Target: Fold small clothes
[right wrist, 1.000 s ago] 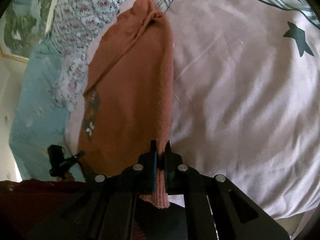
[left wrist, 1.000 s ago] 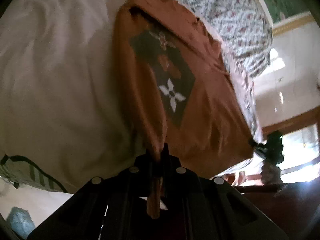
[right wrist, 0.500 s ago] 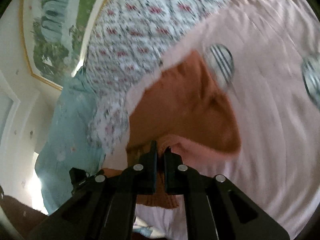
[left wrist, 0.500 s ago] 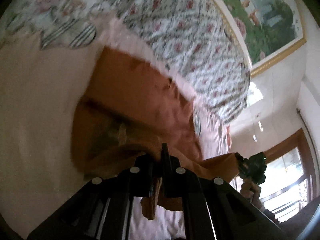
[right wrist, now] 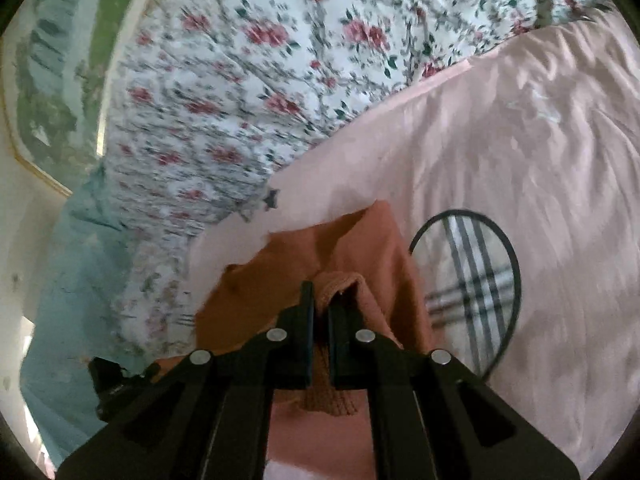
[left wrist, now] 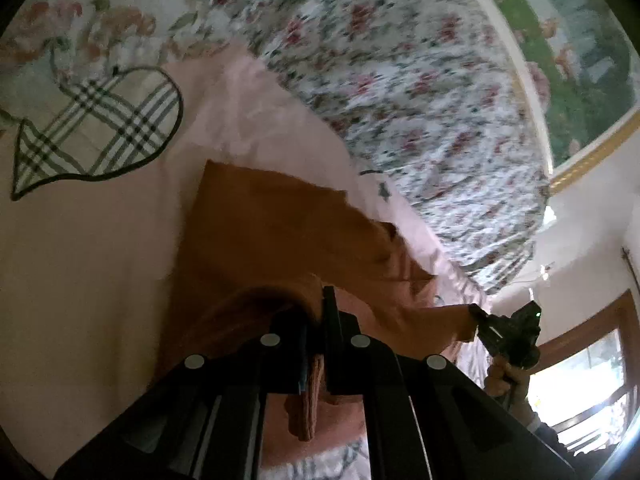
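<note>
A small orange garment point(left wrist: 276, 232) lies on a pink bedsheet point(left wrist: 80, 264), its near half lifted and doubled over towards its far end. My left gripper point(left wrist: 316, 304) is shut on one ribbed hem corner of it. My right gripper point(right wrist: 320, 300) is shut on the other hem corner, and the garment point(right wrist: 360, 248) spreads ahead of it. The right gripper point(left wrist: 508, 332) also shows in the left wrist view, holding the cloth's far corner. The left gripper point(right wrist: 116, 380) shows at the lower left of the right wrist view.
A floral quilt point(left wrist: 400, 80) is heaped beyond the garment point(right wrist: 240, 80). Plaid heart and circle prints point(left wrist: 96, 128) mark the sheet point(right wrist: 472, 288). A teal cloth point(right wrist: 72, 280) lies at left. A framed picture point(left wrist: 580, 60) and a window point(left wrist: 580, 380) are behind.
Both grippers have carried the hem forward over the garment, towards the quilt. The printed front panel is now folded under and hidden. Both stay shut on the hem.
</note>
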